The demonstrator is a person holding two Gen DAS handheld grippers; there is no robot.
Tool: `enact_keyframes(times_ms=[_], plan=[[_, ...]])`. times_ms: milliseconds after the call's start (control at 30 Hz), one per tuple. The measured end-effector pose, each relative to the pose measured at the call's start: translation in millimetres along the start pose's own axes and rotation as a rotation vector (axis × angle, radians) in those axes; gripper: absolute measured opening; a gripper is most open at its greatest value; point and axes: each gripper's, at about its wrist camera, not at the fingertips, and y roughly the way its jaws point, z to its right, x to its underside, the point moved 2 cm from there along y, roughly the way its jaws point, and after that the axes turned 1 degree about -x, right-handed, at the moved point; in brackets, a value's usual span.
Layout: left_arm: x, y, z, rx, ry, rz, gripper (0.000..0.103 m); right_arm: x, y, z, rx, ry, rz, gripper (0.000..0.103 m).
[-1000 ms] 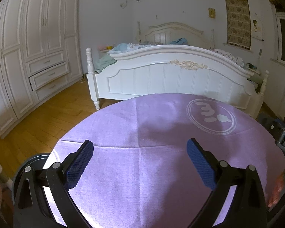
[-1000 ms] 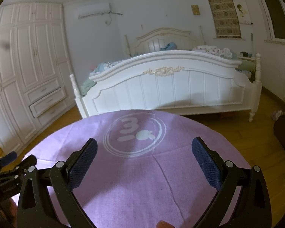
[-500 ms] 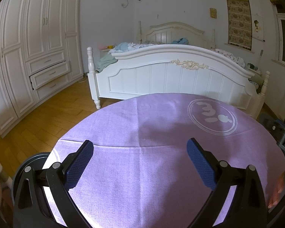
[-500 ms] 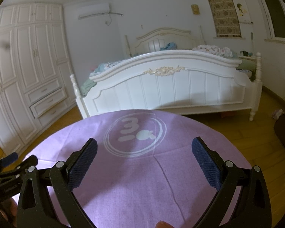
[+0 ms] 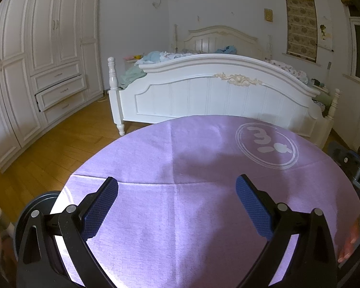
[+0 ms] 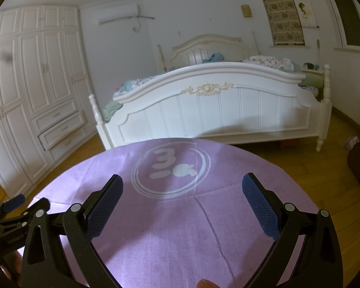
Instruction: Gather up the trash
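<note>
A round table under a purple cloth [image 5: 180, 168] with a white circular logo [image 5: 267, 145] fills the lower half of both views; the cloth [image 6: 180, 228] and logo [image 6: 171, 169] also show in the right wrist view. No trash shows on it. My left gripper [image 5: 177, 189] is open and empty above the cloth. My right gripper [image 6: 182, 187] is open and empty above the cloth near the logo. The left gripper also shows at the left edge of the right wrist view [image 6: 14, 206].
A white bed [image 5: 216, 96] with heaped bedding stands just behind the table. A white wardrobe with drawers [image 5: 36, 72] lines the left wall. Wooden floor [image 5: 48, 148] lies between them. A dark round object [image 5: 33, 208] sits low at the table's left edge.
Both views have tilted up very slightly; the grippers stay open and almost still.
</note>
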Motion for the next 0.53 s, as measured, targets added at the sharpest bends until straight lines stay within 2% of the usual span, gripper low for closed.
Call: enact_keyframes(times_ms=[200,533], plan=[[-1,-3,-4,0.011,-0.016,0.019,0.098,-1,-1,-2,-0.001,0.002,0.000,0.098],[-1,-1,-3,-0.004,0.000,0.003,0.098,2,-2,-9,-0.001,0.011,-0.002,0.098]])
